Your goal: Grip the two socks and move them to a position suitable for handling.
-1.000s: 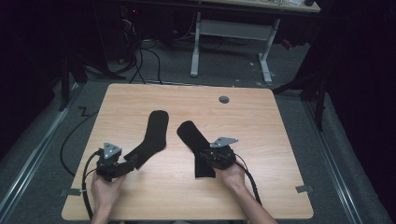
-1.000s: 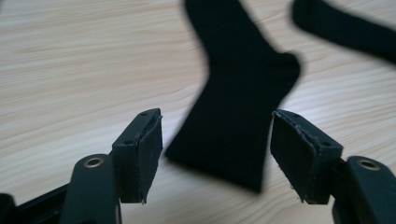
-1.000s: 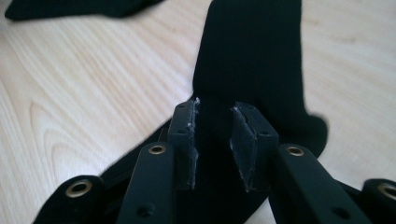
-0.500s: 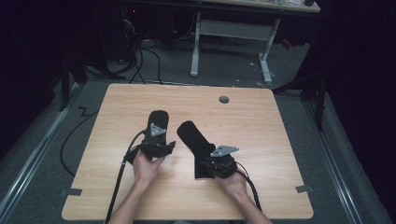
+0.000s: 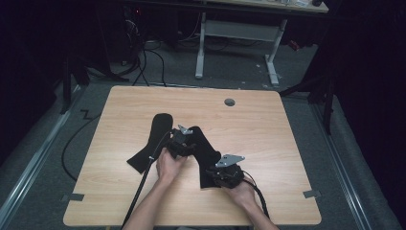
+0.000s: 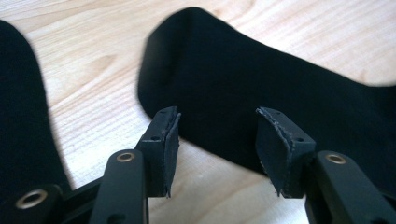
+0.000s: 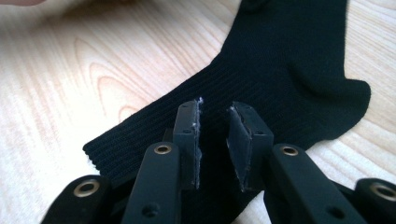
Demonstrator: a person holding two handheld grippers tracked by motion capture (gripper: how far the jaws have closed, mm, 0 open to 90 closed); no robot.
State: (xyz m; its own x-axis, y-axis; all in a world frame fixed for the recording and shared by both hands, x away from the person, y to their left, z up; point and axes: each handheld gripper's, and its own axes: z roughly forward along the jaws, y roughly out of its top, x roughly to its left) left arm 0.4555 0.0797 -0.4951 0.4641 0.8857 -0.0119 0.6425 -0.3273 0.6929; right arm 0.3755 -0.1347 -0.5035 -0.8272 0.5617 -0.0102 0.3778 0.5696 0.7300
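Observation:
Two black socks lie flat on the wooden table (image 5: 268,124). The left sock (image 5: 155,136) runs from toe at the back to cuff at the front left. My left gripper (image 5: 183,142) hovers at the toe end of the right sock (image 5: 207,152), its jaws wide open. In the left gripper view that toe (image 6: 261,79) lies just ahead of the left gripper (image 6: 217,135), and the other sock (image 6: 18,116) fills the left edge. My right gripper (image 5: 225,175) sits over the right sock's ribbed cuff (image 7: 154,126). The right gripper (image 7: 214,109) has its jaws a narrow gap apart, with nothing pinched.
A round cable hole (image 5: 230,102) marks the table's back middle. Tape pieces (image 5: 73,197) stick near the front corners. A cable (image 5: 143,187) trails from the left gripper toward the front edge. Beyond the table stand a desk frame (image 5: 237,33) and floor cables.
My left gripper has moved from the left sock's cuff at the front left, rightward and back, to the right sock's toe. The right gripper has stayed at the cuff.

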